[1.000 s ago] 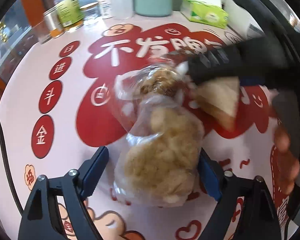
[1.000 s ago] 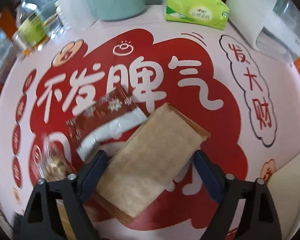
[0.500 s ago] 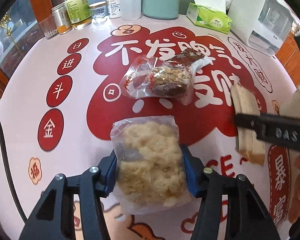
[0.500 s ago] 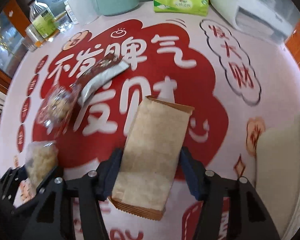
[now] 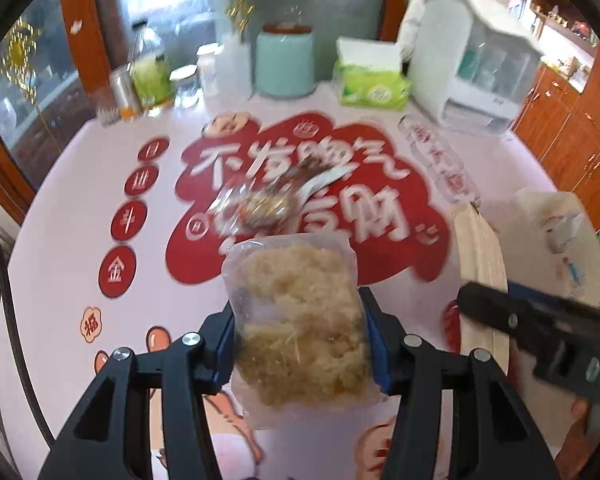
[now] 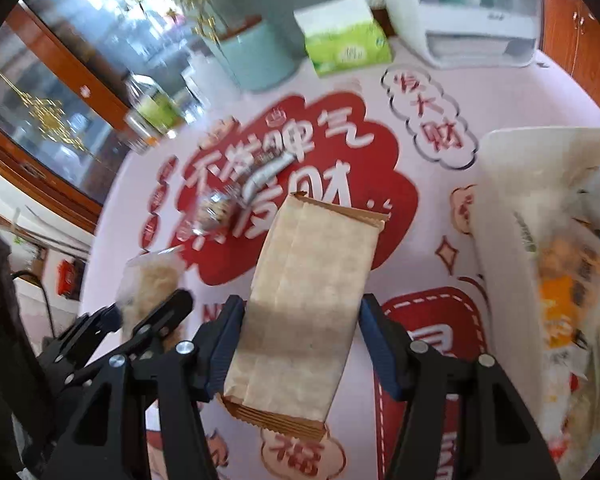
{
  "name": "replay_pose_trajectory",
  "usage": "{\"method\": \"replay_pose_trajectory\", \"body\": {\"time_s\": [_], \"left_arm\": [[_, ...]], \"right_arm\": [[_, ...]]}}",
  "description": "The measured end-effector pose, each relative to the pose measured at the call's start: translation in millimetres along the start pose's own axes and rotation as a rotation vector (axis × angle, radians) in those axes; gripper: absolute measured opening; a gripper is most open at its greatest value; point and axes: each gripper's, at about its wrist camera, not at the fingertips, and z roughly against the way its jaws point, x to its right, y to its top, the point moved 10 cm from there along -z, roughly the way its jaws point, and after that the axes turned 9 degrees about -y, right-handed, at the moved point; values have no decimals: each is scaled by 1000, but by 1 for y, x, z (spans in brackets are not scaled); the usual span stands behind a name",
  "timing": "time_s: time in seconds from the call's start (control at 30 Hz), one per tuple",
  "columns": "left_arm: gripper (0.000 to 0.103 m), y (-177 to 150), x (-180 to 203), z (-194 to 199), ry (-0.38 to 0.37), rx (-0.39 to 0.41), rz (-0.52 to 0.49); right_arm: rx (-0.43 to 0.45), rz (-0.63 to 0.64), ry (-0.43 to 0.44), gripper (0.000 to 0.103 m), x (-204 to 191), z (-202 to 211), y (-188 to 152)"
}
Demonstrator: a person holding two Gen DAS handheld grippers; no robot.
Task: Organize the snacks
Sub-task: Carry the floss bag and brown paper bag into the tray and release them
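Note:
My left gripper (image 5: 302, 344) is shut on a clear bag of pale yellow flaky snack (image 5: 300, 316) and holds it above the table. My right gripper (image 6: 300, 340) is shut on a tan paper snack packet (image 6: 304, 304), also lifted; the packet also shows edge-on in the left wrist view (image 5: 480, 260). A clear bag of brown snack (image 5: 260, 206) and a red-and-white packet (image 5: 320, 174) lie on the red print at the table's middle. A white bin (image 6: 500, 208) with several snack packs inside stands at the right.
At the table's back stand a teal canister (image 5: 286, 62), a green tissue box (image 5: 374, 86), a white plastic organizer (image 5: 472, 68) and several bottles and jars (image 5: 148, 76). Wooden cabinets are at the far right.
Both grippers have lifted and pulled back with their snacks still held. The table's middle now lies farther away, and the white bin has come into view on the right.

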Motion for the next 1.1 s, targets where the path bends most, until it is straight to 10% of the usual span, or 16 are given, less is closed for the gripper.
{"method": "replay_pose_trajectory", "body": {"time_s": [0.27,0.53,1.03,1.1], "left_arm": [[52,28,95,38,-99,69,-43],[52,29,212,40,-184,66,-126],[53,-2,310,2,-137,-44,-225],[67,-1,318,2,-157,-36,-259]], "right_arm": [[157,-38,33,60,49,93,-1],[288,-66,-175,60,146,158,-13],[240,-96,-300,60,246,156,-35],[204,-76,-297,61,251,144,-40]]}}
